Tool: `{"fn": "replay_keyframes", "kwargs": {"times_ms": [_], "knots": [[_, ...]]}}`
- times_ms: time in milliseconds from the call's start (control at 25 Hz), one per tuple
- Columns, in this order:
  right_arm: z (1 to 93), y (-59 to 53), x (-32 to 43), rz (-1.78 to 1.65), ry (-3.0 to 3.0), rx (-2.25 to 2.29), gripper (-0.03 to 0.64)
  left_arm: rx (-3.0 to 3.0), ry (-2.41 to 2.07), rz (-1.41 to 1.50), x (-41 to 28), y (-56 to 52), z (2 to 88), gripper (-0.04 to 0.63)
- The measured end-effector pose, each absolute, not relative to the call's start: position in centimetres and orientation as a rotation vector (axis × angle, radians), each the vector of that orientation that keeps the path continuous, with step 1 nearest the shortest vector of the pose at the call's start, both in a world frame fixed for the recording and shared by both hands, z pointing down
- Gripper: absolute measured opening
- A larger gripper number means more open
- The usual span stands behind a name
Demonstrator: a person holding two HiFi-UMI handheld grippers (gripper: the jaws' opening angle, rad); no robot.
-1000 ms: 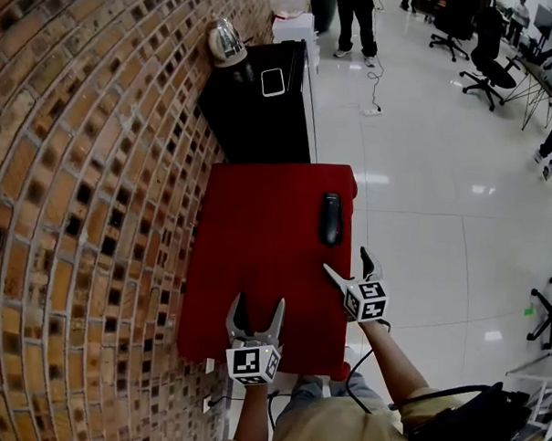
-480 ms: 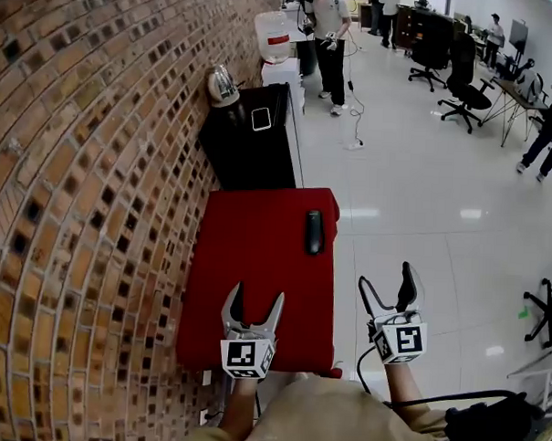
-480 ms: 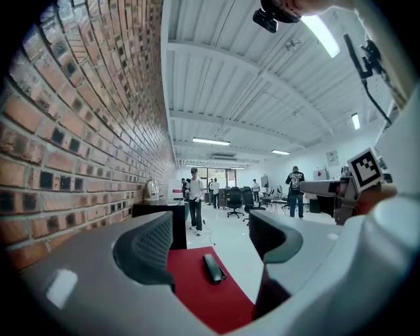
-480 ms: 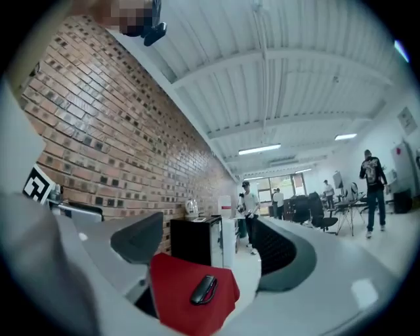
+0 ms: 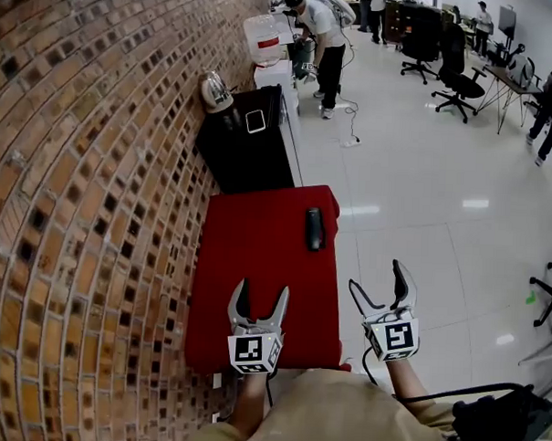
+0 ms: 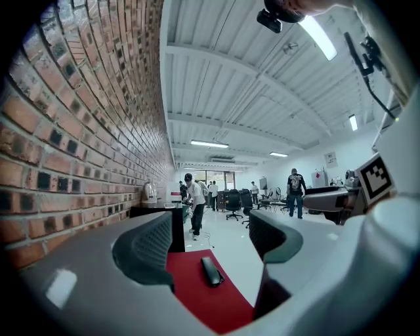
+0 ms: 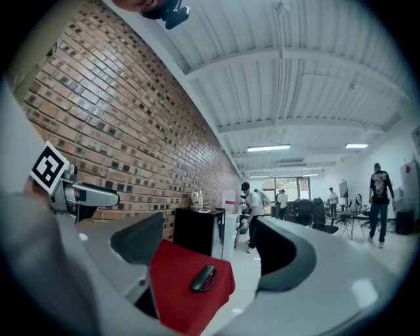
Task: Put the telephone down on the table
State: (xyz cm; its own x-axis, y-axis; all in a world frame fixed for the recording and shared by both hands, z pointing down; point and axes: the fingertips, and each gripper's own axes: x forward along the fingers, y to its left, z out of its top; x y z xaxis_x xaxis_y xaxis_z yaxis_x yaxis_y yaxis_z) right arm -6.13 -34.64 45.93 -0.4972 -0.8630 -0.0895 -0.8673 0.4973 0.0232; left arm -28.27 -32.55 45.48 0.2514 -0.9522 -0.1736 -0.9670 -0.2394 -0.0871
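Note:
The black telephone (image 5: pixel 314 229) lies flat on the red table (image 5: pixel 256 260), near its far right edge, with nothing touching it. My left gripper (image 5: pixel 260 301) hovers over the table's near end, open and empty. My right gripper (image 5: pixel 377 283) hangs open over the floor just right of the table's near corner, holding nothing. In the left gripper view the telephone (image 6: pixel 210 270) shows between the jaws, far ahead on the red table (image 6: pixel 190 295). The right gripper view also shows the telephone (image 7: pixel 203 278) well ahead on the table (image 7: pixel 172 282).
A brick wall (image 5: pixel 85 207) runs along the table's left side. Beyond the table stands a black cabinet (image 5: pixel 247 154) bearing a kettle (image 5: pixel 216 91) and a white tablet (image 5: pixel 256 121). A person (image 5: pixel 321 34) bends beside a water dispenser (image 5: pixel 266 39). Office chairs (image 5: pixel 452 58) stand far right.
Both grippers pulled back from the table and rose. The right gripper left the spot near the telephone for the floor side, its jaws somewhat narrower. The telephone stays on the table.

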Motion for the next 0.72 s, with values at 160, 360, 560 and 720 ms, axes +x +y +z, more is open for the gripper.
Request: {"fn": "replay_keyframes", "kwargs": {"times_ms": [160,360,560,720], "knots": [[44.9,-34.5,-6.7,0.141,2.67,-1.516,0.431,-2.311,1.839,0.142,-28.7,-32.5,45.2,0.359],[45.1,-34.8,-6.9,0.13,2.728,-1.53,0.431,-2.309,1.833,0.145,-28.2,-32.6,45.5,0.357],[45.8,-35.1,-7.0,0.119,2.747,-1.521,0.431,-2.351,1.828,0.131,-27.5,-33.0,46.3,0.348],[45.4,-35.6,-7.6,0.204,2.716,-1.477,0.431,-2.356,1.818,0.135,-27.6,-33.6,46.0,0.333]]}}
